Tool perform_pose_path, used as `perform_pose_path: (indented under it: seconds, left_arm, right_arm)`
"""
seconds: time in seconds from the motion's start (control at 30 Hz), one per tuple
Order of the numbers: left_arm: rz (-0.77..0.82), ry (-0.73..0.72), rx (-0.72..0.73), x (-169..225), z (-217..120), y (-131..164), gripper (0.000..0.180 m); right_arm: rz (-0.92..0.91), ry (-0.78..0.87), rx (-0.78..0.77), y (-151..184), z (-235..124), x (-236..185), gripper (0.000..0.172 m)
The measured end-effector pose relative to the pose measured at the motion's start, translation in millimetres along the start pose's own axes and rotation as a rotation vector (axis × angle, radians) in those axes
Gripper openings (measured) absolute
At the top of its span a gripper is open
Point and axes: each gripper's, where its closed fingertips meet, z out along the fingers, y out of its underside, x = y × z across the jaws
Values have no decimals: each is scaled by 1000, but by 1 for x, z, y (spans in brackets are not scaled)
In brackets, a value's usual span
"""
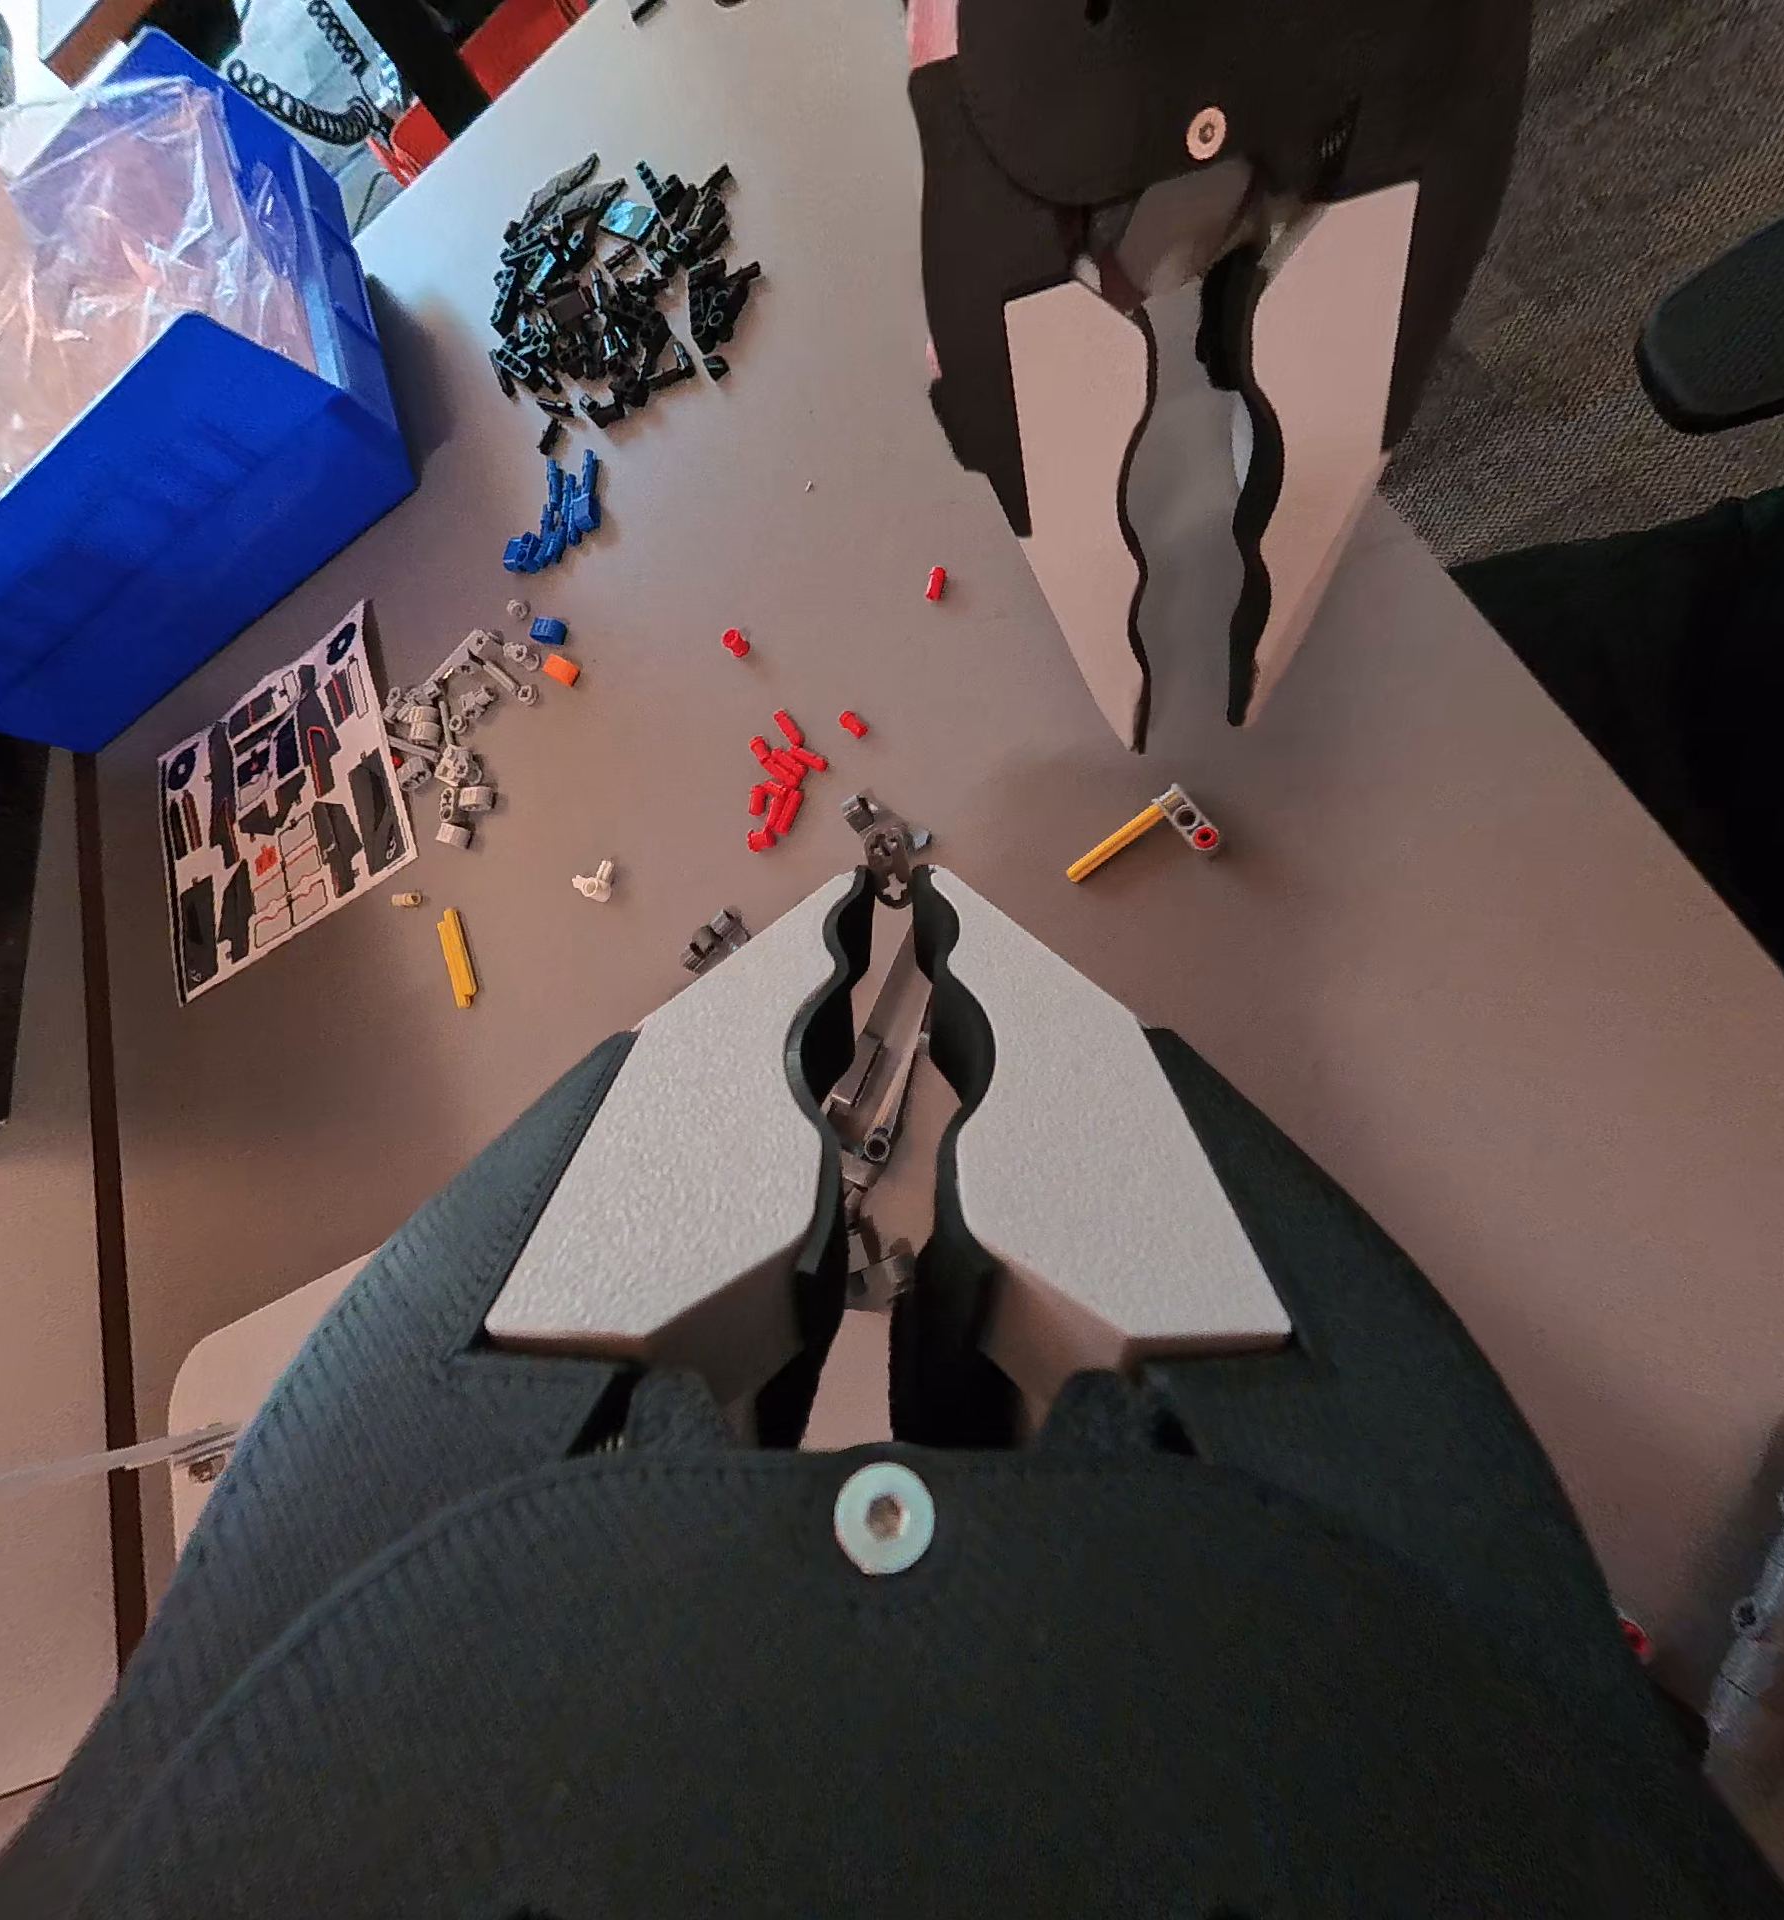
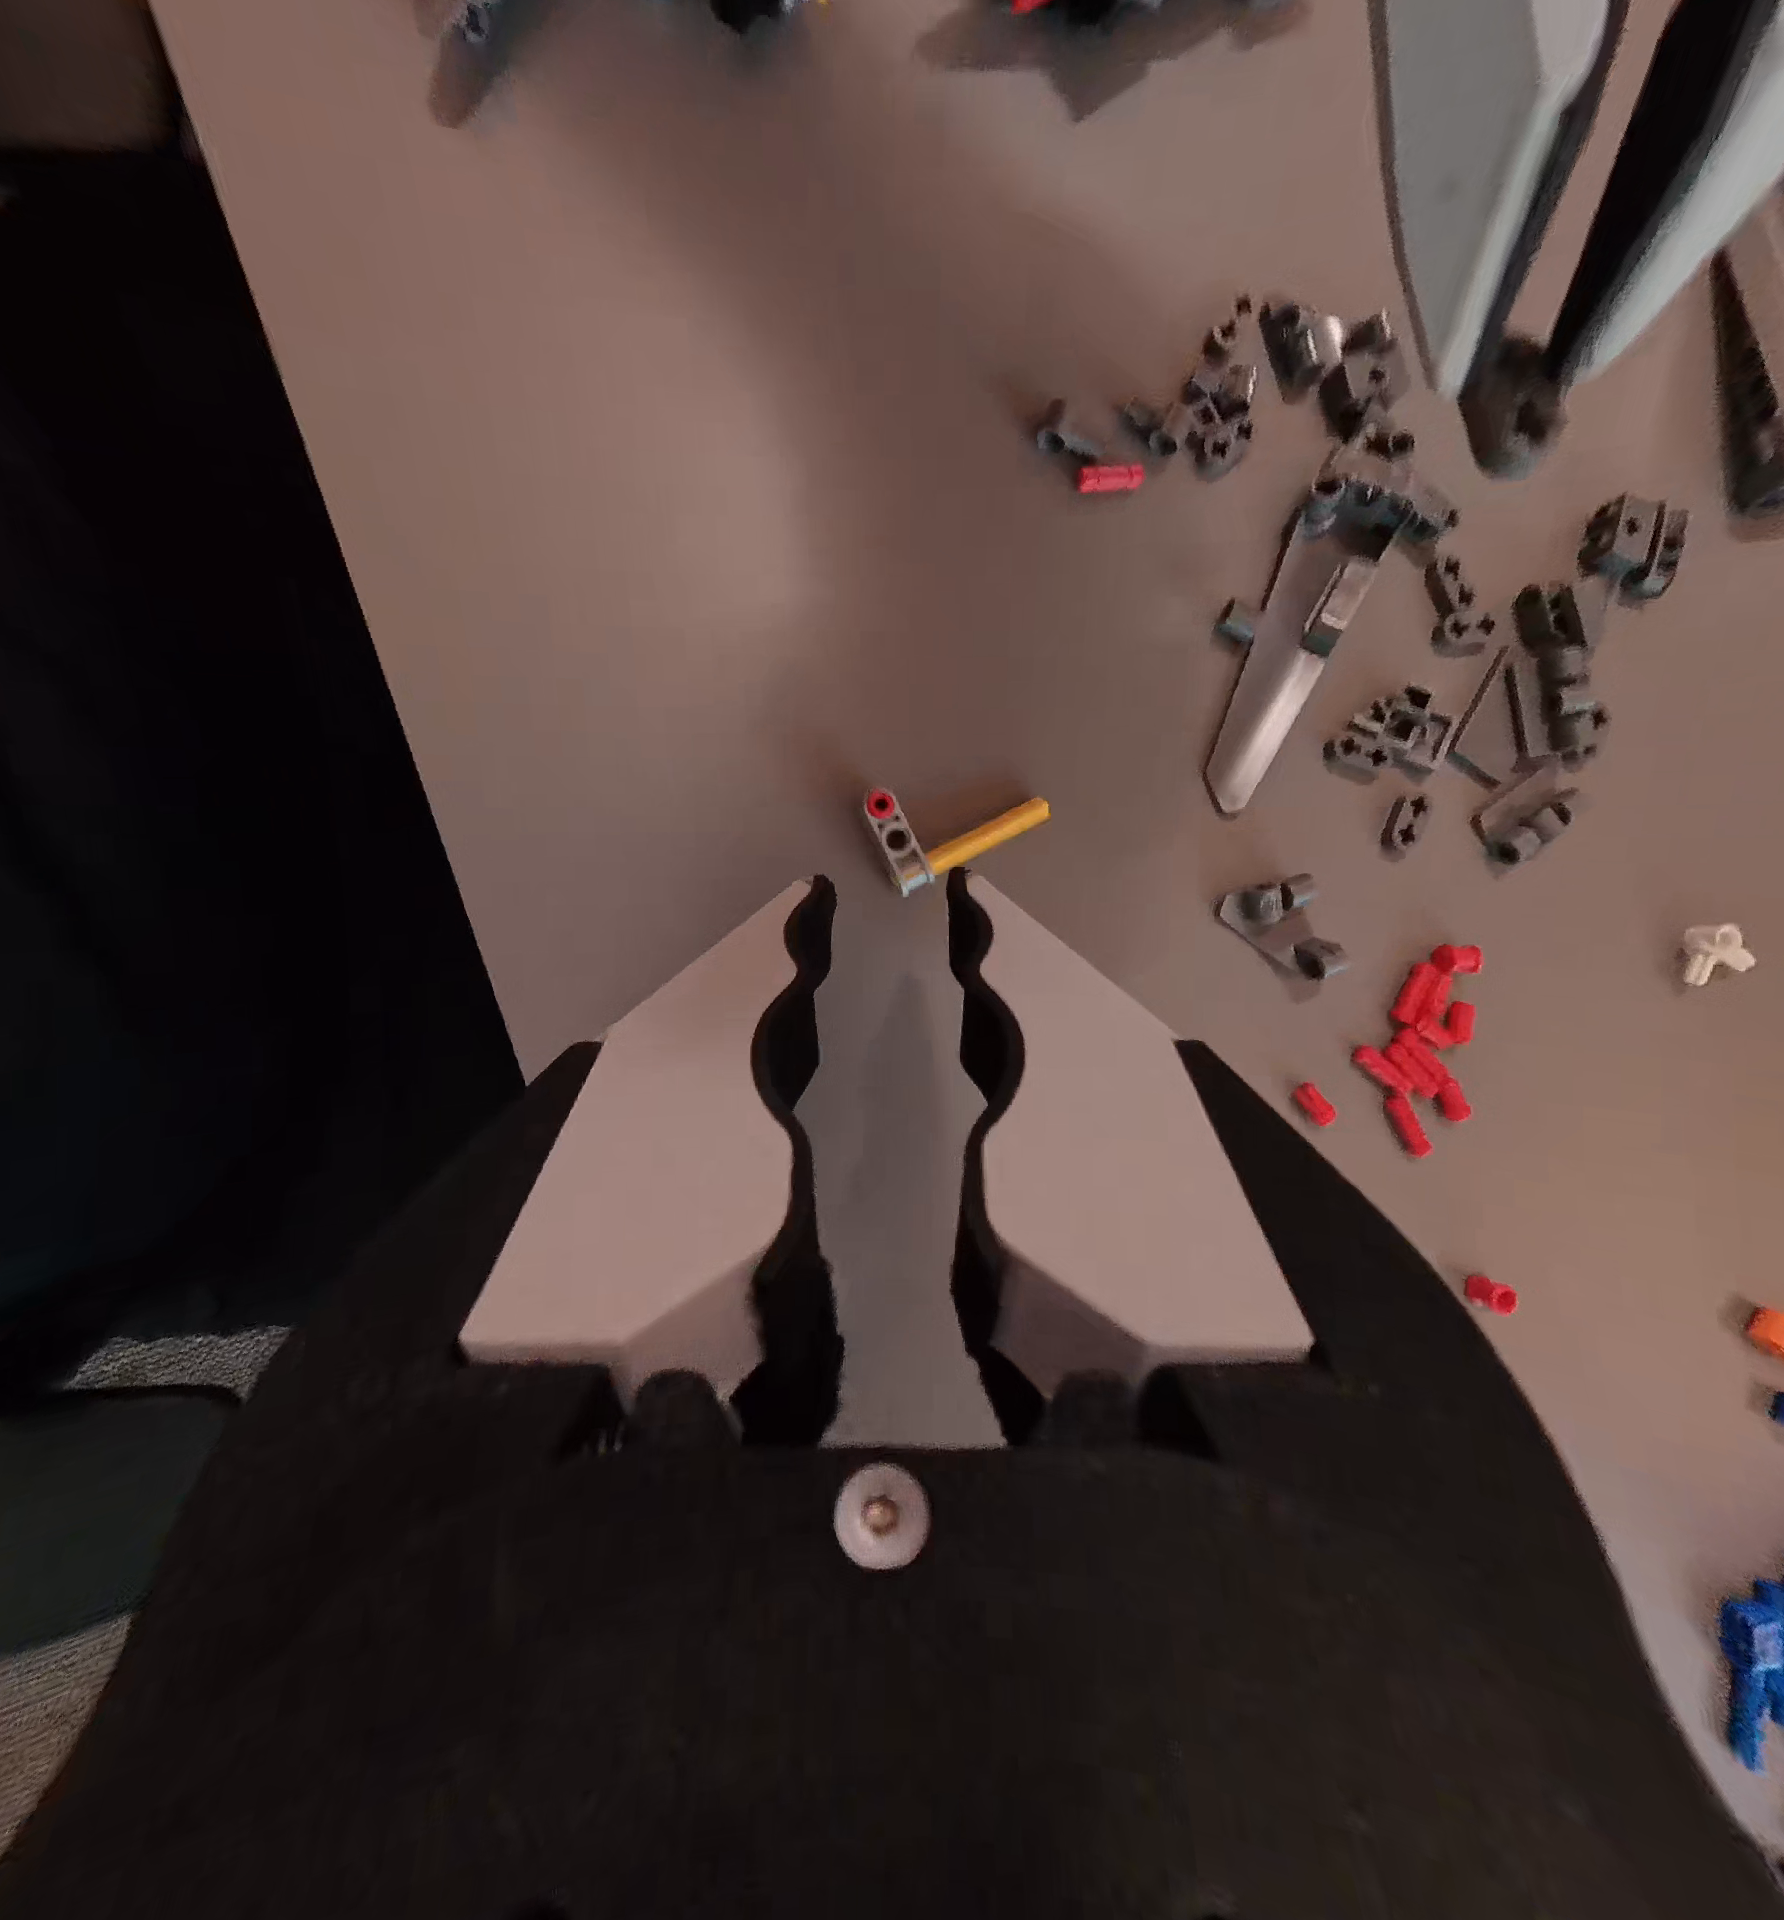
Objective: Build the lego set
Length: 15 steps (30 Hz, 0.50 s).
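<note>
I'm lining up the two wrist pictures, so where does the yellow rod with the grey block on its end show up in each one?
Left wrist view: yellow rod right of centre, beyond the left gripper, below the right gripper.
Right wrist view: centre, just past the open right gripper.
Shared landmark: red pin pile.

Left hand-held gripper (image 1: 893,883): pointed forward and down over the tabletop, fingers nearly together, black wavy pads clamped on a dark grey plastic piece at the tips.
Right hand-held gripper (image 2: 886,883): fingers parted with a clear gap, nothing between the pads, tips low, just short of a small grey-and-yellow piece.
</note>
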Motion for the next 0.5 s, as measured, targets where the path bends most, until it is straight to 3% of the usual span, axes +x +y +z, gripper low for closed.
perform_pose_path:
  seconds: [0.37, 0.5]
  left_arm:
    - [11, -7, 5, 2, -4, -4, 6]
    - [9, -8, 7, 1, -5, -4, 6]
  right_arm:
    - [-100, -49, -69, -8, 31, -9, 26]
    - [-128, -109, -94, -2, 29, -15, 18]
